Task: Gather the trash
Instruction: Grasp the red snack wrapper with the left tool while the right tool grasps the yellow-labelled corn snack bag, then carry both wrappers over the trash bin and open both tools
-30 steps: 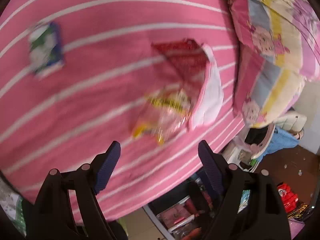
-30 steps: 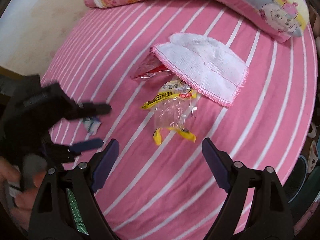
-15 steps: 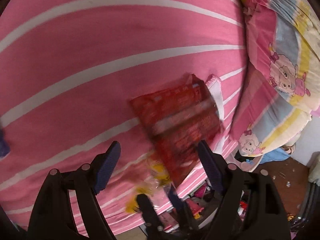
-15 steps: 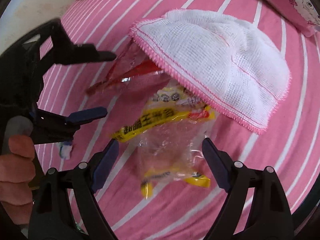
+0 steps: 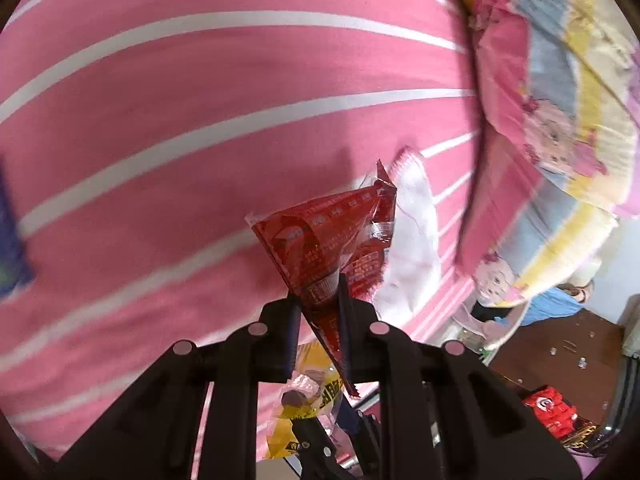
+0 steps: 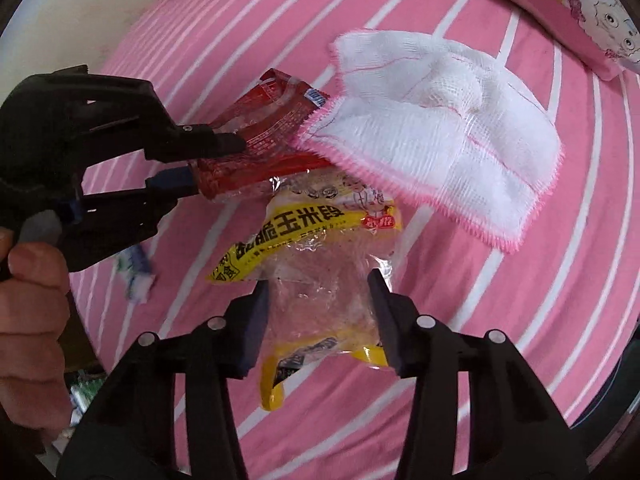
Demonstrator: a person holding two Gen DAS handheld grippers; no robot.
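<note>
On the pink striped bed [image 6: 460, 352], your left tool [image 5: 320, 320] pinches the red wrapper [image 5: 332, 240]; your right tool [image 6: 318, 312], half open, straddles the yellow bag [image 6: 316, 248] at six o'clock of the white cloth [image 6: 440, 132].

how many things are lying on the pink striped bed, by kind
Crinkly plastic wrappers: 3 (red wrapper, clear-and-yellow wrapper, small blue-and-white wrapper)
White woven cloth with pink fringe: 1
Cartoon-print pillows: 2
Total: 6
</note>
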